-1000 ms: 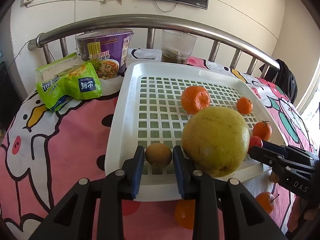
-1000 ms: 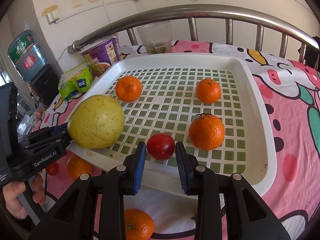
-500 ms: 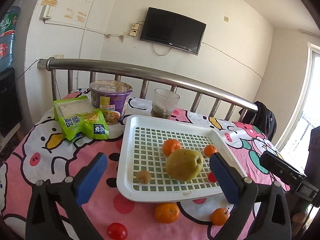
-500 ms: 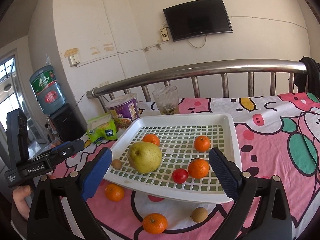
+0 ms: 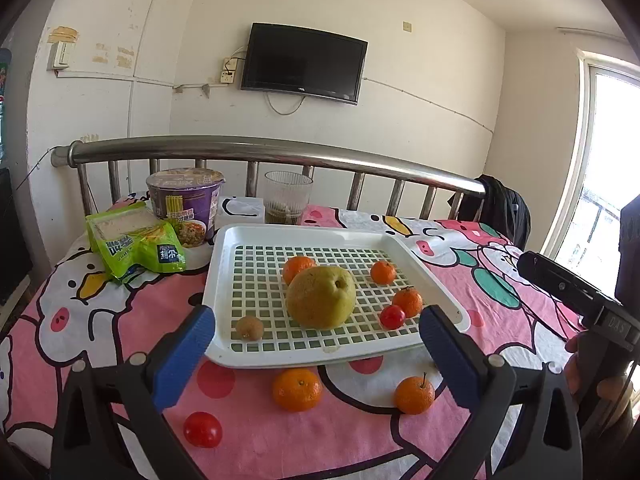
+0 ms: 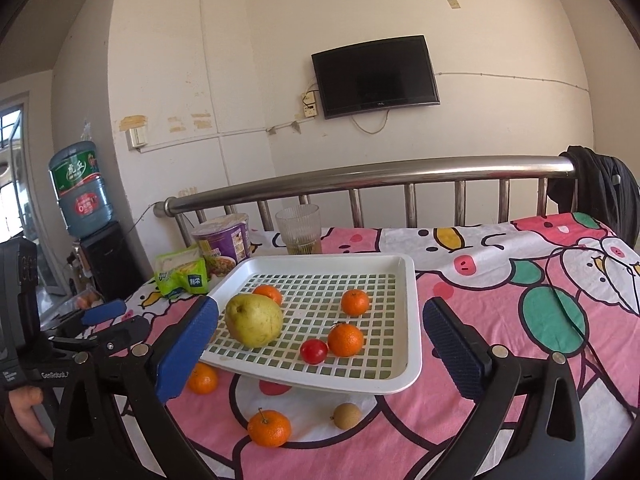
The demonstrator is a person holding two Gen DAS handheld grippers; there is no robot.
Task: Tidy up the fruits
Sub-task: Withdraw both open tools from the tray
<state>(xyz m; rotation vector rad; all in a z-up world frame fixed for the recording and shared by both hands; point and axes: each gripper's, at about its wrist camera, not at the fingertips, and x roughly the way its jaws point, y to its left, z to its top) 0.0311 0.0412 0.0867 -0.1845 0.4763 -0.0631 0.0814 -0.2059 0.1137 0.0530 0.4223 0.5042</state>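
A white slotted tray (image 5: 224,264) (image 6: 412,320) sits on the pink cloth. In it lie a big yellow pear (image 5: 321,297) (image 6: 253,320), three tangerines (image 5: 407,301), a red tomato (image 5: 392,317) (image 6: 314,351) and a small brown fruit (image 5: 249,327). In front of the tray on the cloth lie two tangerines (image 5: 297,389) (image 5: 414,395), a red tomato (image 5: 203,429) and a brown fruit (image 6: 347,415). My left gripper (image 5: 318,356) is open and empty, held back from the tray. My right gripper (image 6: 320,348) is open and empty too.
A purple noodle cup (image 5: 185,204), a green snack bag (image 5: 136,242) and a glass (image 5: 288,202) stand behind the tray by the steel rail (image 5: 280,156). A water bottle (image 6: 80,188) stands off to the left. The bed edge is close in front.
Both grippers let go of their fruit, the brown one and the tomato, opened wide and pulled back and up from the tray. The fruit stays in the tray.
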